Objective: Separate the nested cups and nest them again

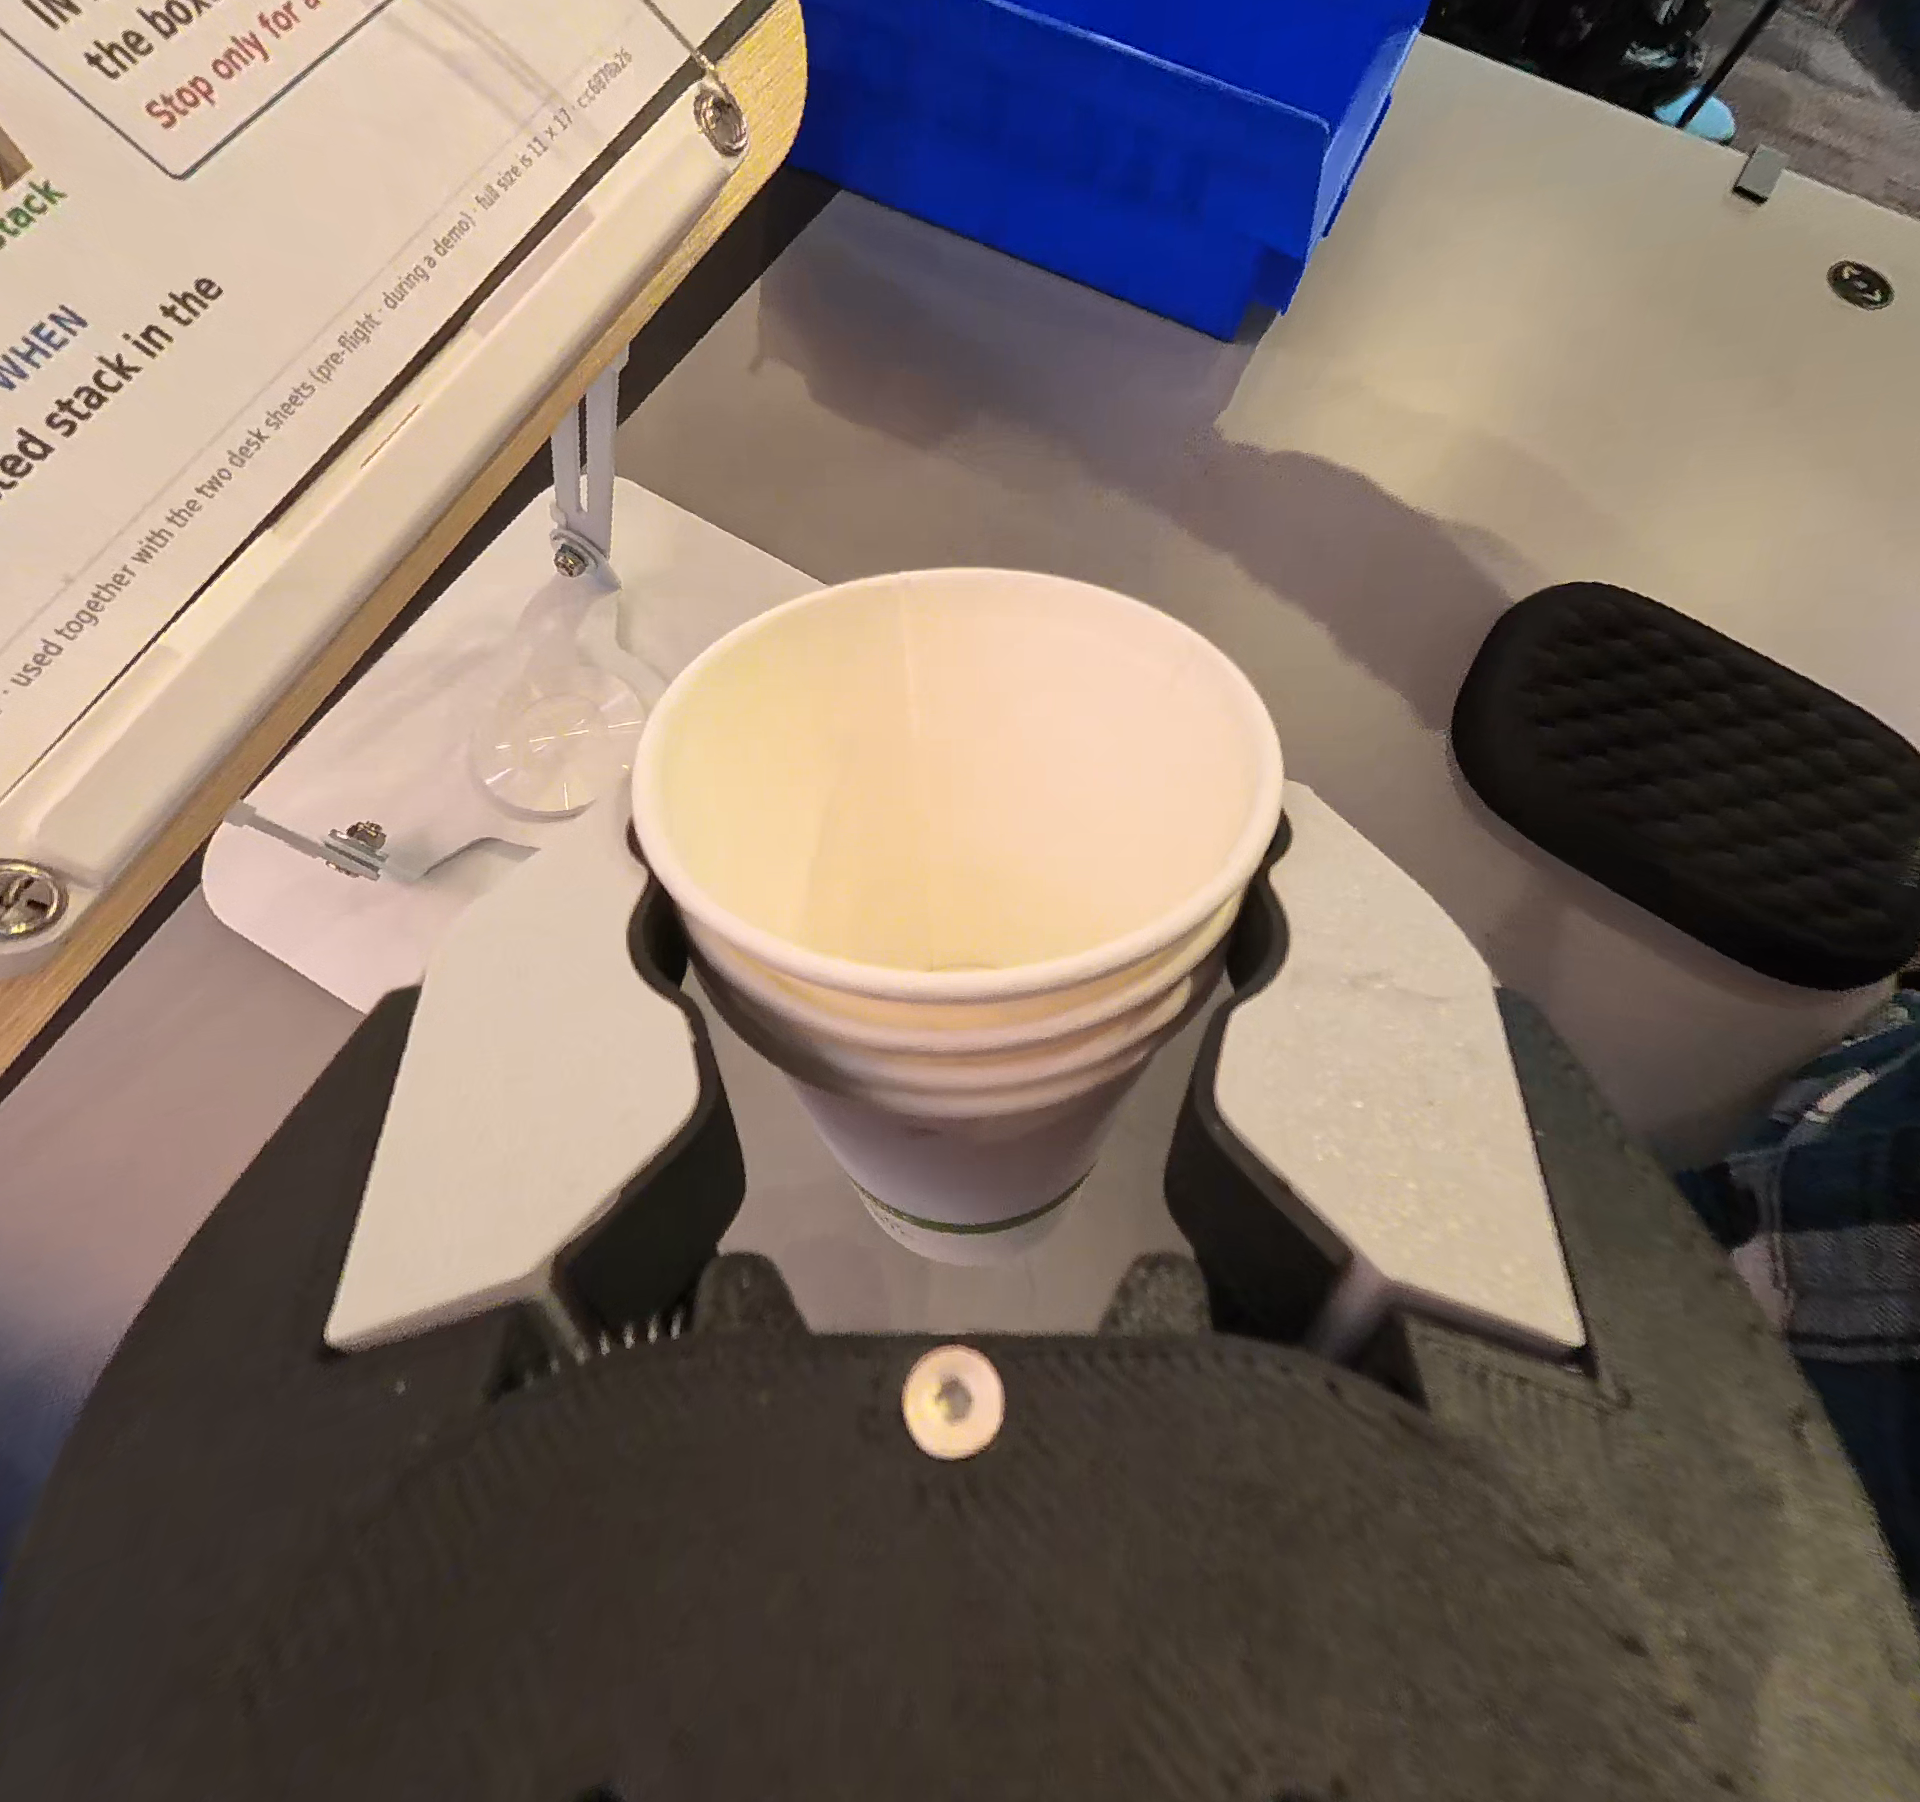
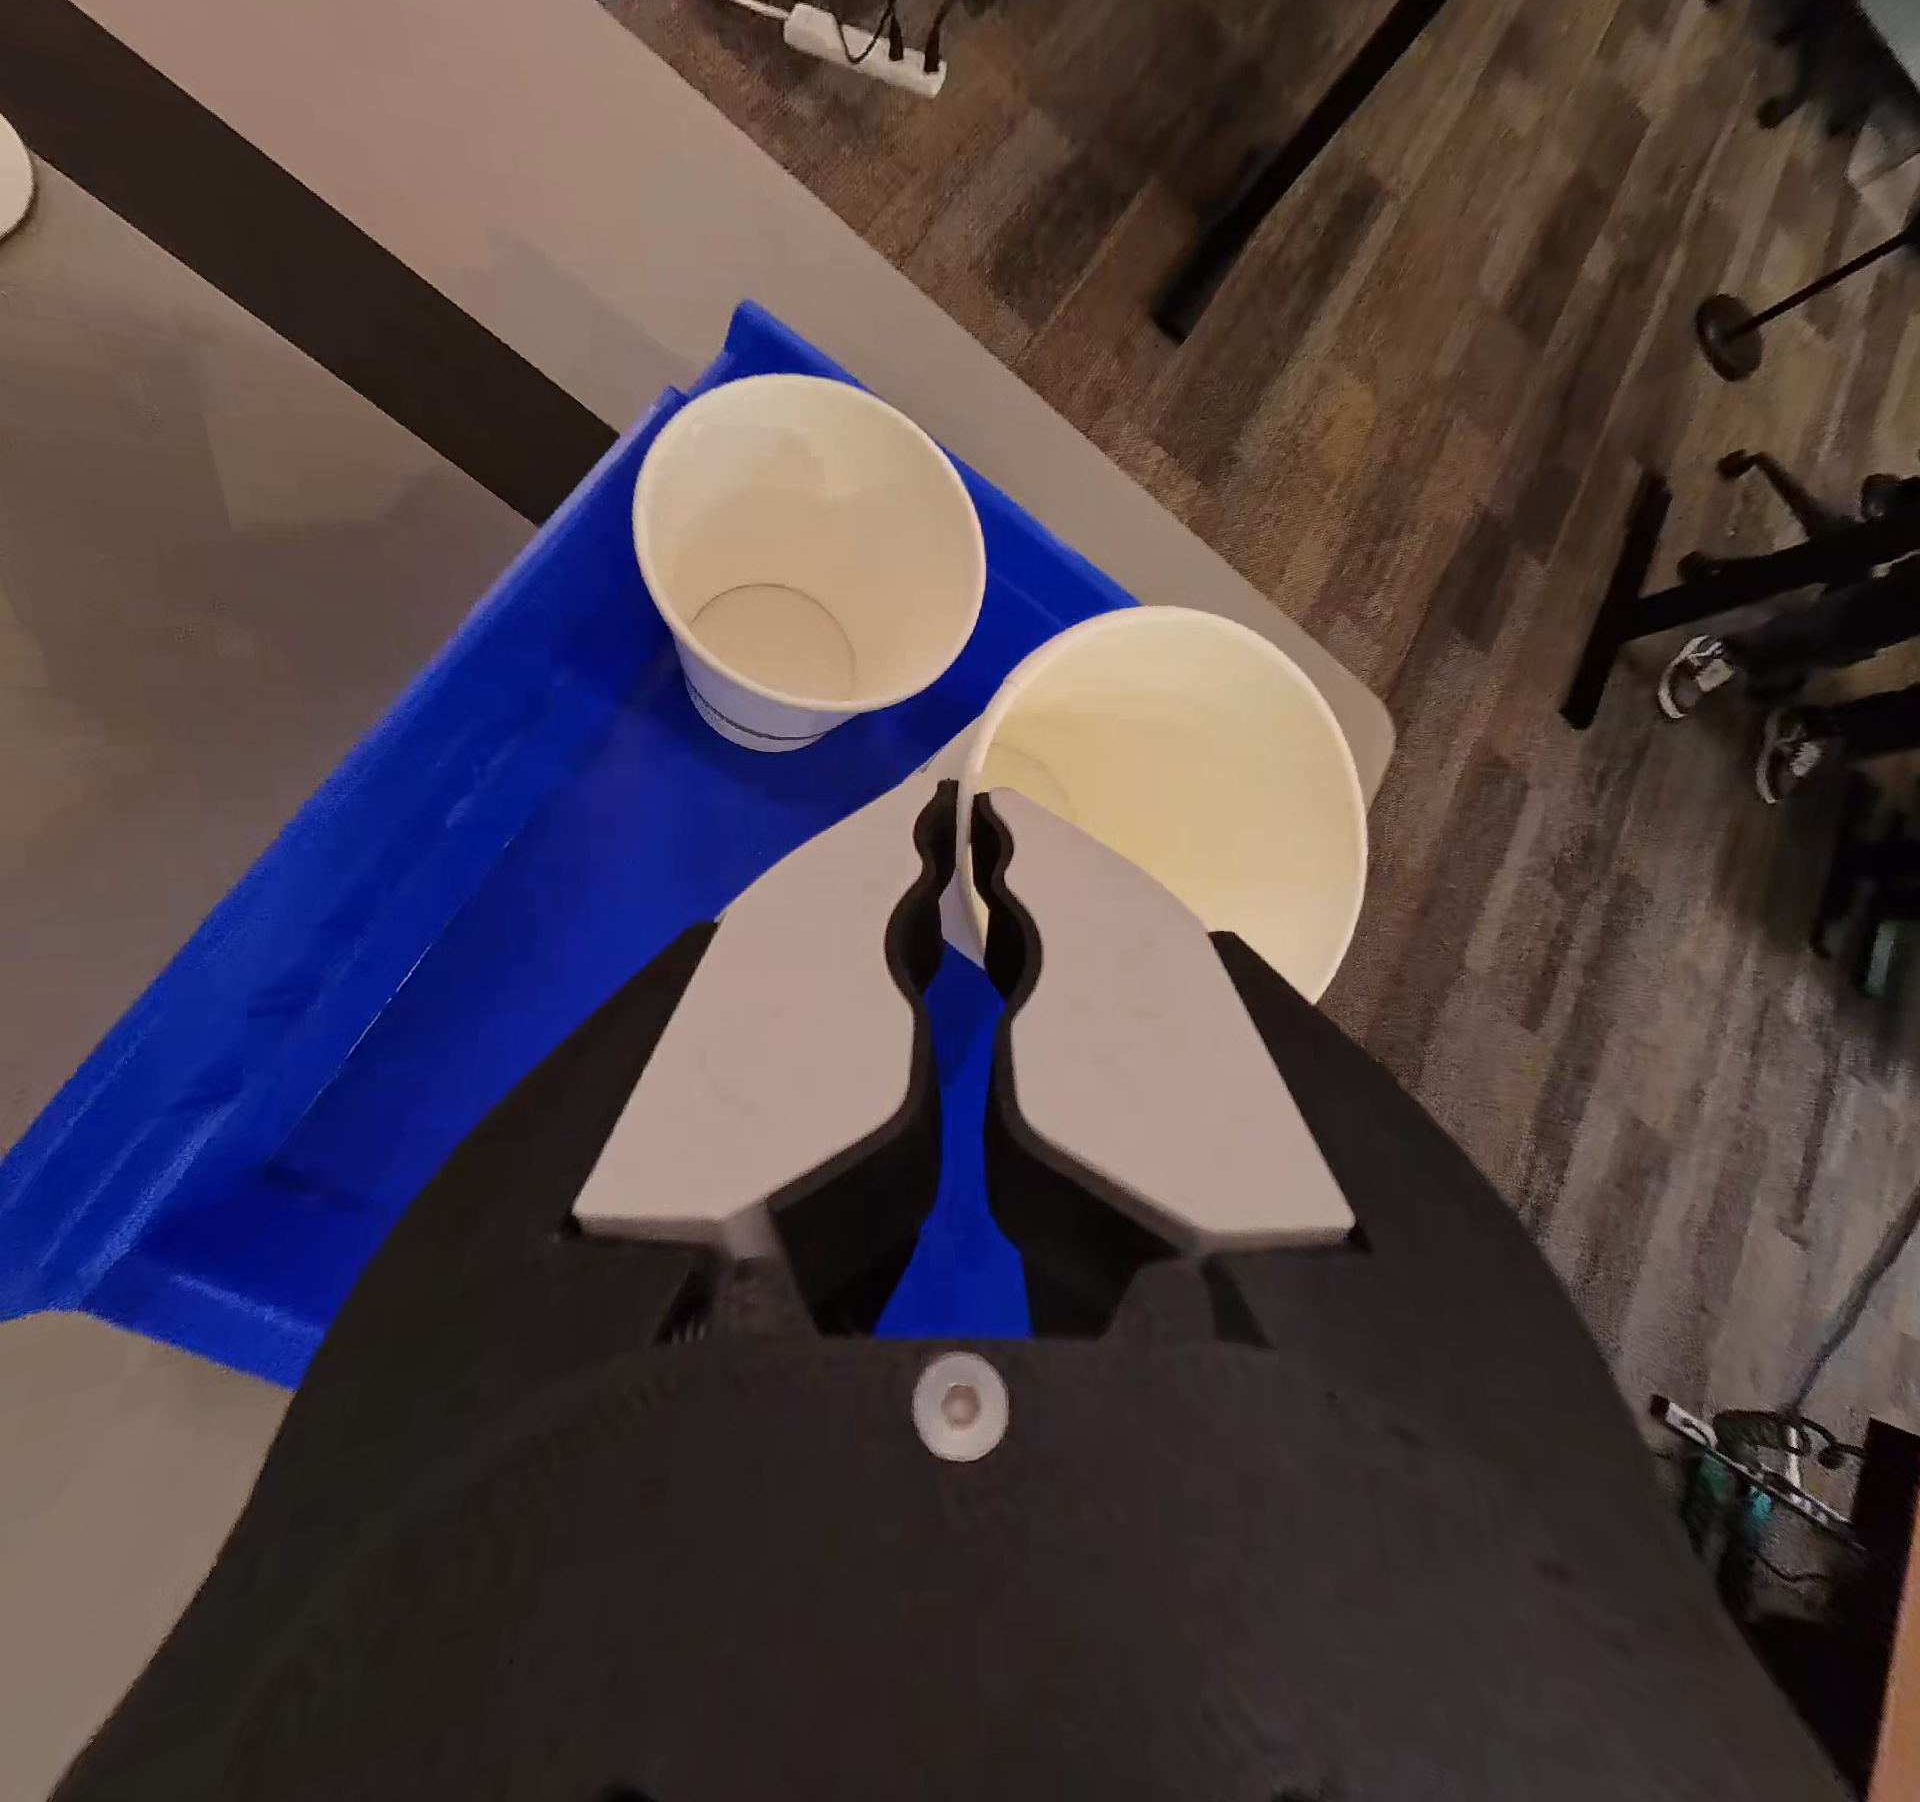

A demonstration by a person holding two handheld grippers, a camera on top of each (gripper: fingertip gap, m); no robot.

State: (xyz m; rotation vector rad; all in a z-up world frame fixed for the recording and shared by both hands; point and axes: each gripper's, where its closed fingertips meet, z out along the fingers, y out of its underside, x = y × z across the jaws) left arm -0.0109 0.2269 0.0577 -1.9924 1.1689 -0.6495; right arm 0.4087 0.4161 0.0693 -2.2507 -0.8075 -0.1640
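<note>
In the left wrist view, my left gripper is closed around a stack of nested white paper cups. Its black pads press on both sides just under the rims, and the stack hangs upright above the grey table. In the right wrist view, my right gripper is shut on the wall of a single white paper cup, one finger inside the rim and one outside. It holds this cup tilted over the right end of the blue bin. Another white cup stands upright in the bin.
A printed instruction board on a wire stand leans close on the left of the stack. The blue bin lies behind it. A black padded armrest is at the right. The table edge and floor with a power strip lie beyond the bin. There is about 45 cm between the tips of the two grippers.
</note>
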